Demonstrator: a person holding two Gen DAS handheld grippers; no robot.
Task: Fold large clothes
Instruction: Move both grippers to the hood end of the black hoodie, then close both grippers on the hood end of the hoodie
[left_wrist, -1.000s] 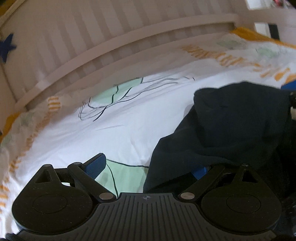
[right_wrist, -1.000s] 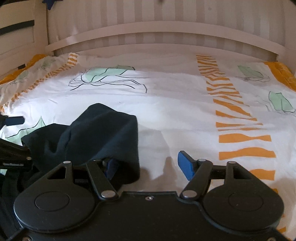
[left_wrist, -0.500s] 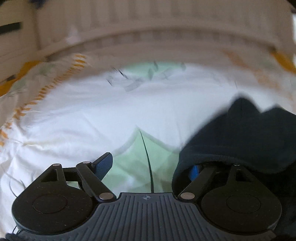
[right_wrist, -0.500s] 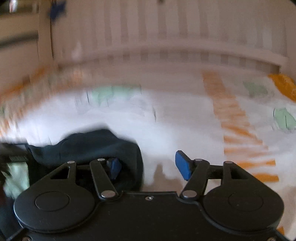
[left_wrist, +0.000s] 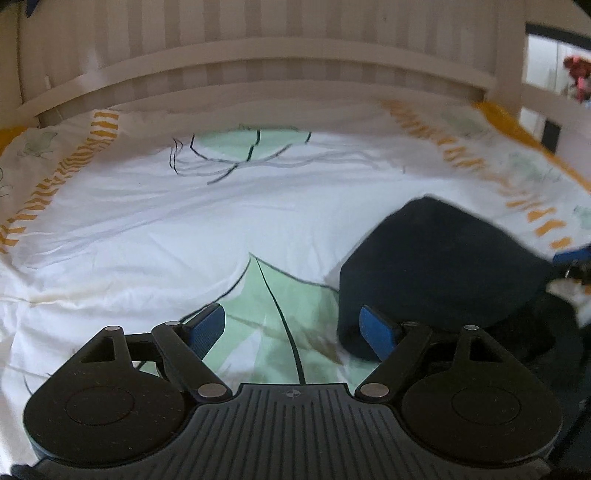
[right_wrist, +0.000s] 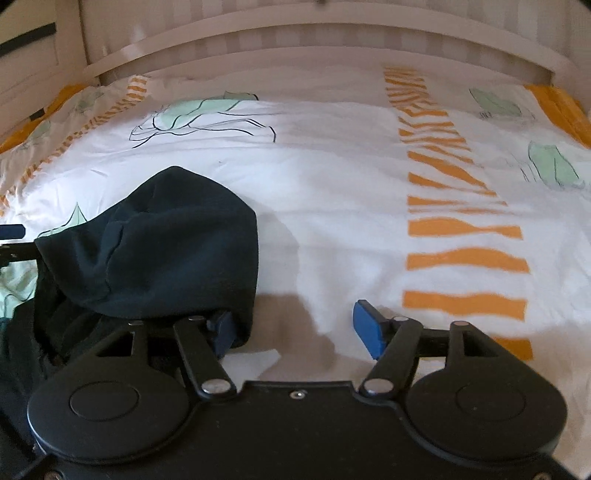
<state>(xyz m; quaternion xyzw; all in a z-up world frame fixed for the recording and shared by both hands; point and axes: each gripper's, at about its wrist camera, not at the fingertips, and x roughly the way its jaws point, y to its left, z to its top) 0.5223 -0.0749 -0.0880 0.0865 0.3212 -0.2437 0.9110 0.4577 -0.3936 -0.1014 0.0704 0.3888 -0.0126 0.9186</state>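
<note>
A dark navy garment (left_wrist: 443, 266) lies bunched on the bed, at the right in the left wrist view and at the left in the right wrist view (right_wrist: 159, 251). My left gripper (left_wrist: 291, 328) is open and empty, its right finger (left_wrist: 376, 332) just beside the garment's left edge. My right gripper (right_wrist: 295, 330) is open; its left finger (right_wrist: 221, 332) sits under the draped cloth edge, its right finger (right_wrist: 367, 332) is over bare sheet. The other gripper's blue tip shows at each view's edge.
The bed sheet (left_wrist: 184, 221) is white with green leaf prints and orange stripe bands (right_wrist: 461, 229). A white slatted headboard (left_wrist: 258, 62) runs along the far side. A bed post (left_wrist: 511, 74) stands at the far right.
The left gripper swung left and off the garment; its right finger, earlier under the cloth, is now bare. The garment bunched up more. The right gripper shifted slightly forward.
</note>
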